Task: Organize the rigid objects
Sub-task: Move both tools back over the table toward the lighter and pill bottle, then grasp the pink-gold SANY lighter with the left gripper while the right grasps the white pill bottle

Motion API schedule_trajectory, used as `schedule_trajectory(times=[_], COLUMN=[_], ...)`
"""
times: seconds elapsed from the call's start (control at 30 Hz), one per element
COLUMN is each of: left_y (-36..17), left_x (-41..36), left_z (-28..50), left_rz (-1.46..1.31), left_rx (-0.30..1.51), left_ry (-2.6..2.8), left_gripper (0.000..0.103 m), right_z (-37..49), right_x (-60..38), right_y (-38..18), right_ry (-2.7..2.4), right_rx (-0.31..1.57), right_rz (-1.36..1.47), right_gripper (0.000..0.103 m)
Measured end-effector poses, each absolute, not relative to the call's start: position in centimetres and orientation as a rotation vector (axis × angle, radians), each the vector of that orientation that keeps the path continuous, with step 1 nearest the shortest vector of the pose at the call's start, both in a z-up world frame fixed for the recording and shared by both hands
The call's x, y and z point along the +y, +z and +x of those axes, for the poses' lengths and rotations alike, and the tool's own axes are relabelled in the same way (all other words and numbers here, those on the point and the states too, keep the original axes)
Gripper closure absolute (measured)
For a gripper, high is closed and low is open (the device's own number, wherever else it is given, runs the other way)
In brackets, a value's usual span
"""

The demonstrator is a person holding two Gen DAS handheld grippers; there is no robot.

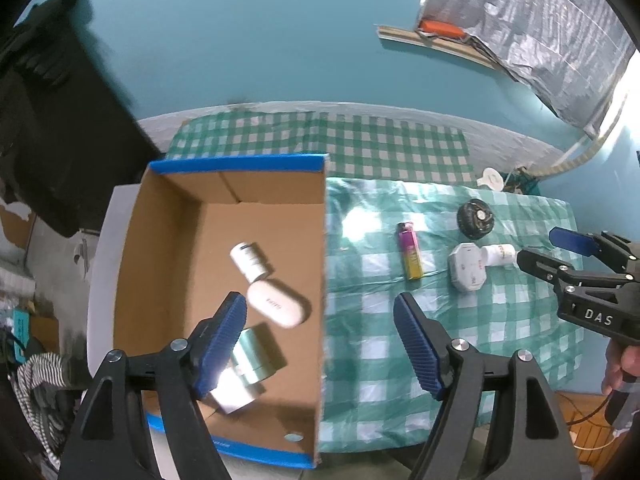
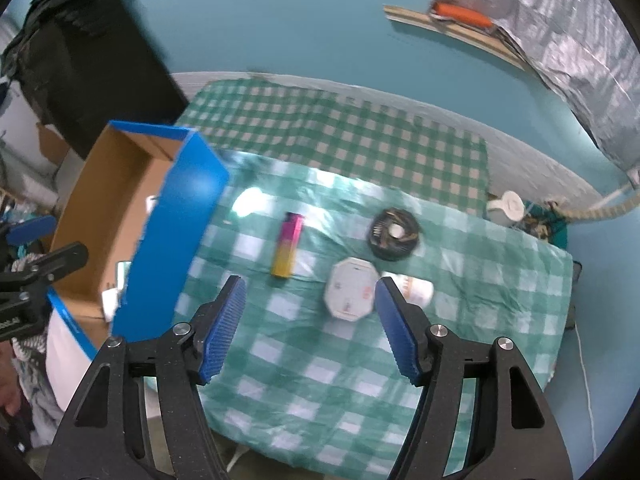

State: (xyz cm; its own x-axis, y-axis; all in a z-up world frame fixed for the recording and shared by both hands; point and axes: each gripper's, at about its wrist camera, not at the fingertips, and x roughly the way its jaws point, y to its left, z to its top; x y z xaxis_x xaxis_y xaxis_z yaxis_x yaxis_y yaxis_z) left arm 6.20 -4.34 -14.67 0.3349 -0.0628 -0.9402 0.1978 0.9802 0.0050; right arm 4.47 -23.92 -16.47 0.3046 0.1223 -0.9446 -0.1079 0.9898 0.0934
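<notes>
An open cardboard box (image 1: pixel 320 240) with a blue rim stands at the table's left end. Inside it lie a small white bottle (image 1: pixel 248 260), a white oval case (image 1: pixel 278 306) and a shiny roll (image 1: pixel 252 356). My left gripper (image 1: pixel 320 308) hangs open above the box's right wall, holding nothing. On the green checked cloth lie a pink-and-yellow lighter (image 2: pixel 287 250), a white octagonal box (image 2: pixel 351 294), a black round object (image 2: pixel 394 234) and a white bottle (image 2: pixel 416 286) on its side. My right gripper (image 2: pixel 310 292) is open and empty above the cloth, between the lighter and the octagonal box.
A white cup (image 2: pixel 506 208) sits past the cloth's far right corner. A dark bulky shape (image 1: pixel 60 120) rises left of the box. A silver tarp (image 1: pixel 540 32) hangs at the upper right. A hand (image 1: pixel 618 364) grips the right tool's handle. The table's front edge lies just below both grippers.
</notes>
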Motion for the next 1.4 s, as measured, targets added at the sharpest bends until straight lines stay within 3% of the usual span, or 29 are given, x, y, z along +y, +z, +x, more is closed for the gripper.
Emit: schedule_trajectory(times=[0.57, 1.4], left_y=[-19.3, -29.0], left_x=[-12.3, -14.2], left_z=[9.4, 13.6], left_rz=[0.244, 0.166], left_rx=[1.287, 1.447], left_ry=[-0.234, -0.131], left_gripper=[0.023, 0.023], right_z=[5.3, 7.7], right_x=[-31.2, -32.1], right_y=[-23.1, -29.5], right_ry=[0.035, -0.009], right_rx=[1.336, 1.389], right_rz=[0.111, 0.157], right_gripper=[0.034, 0.034])
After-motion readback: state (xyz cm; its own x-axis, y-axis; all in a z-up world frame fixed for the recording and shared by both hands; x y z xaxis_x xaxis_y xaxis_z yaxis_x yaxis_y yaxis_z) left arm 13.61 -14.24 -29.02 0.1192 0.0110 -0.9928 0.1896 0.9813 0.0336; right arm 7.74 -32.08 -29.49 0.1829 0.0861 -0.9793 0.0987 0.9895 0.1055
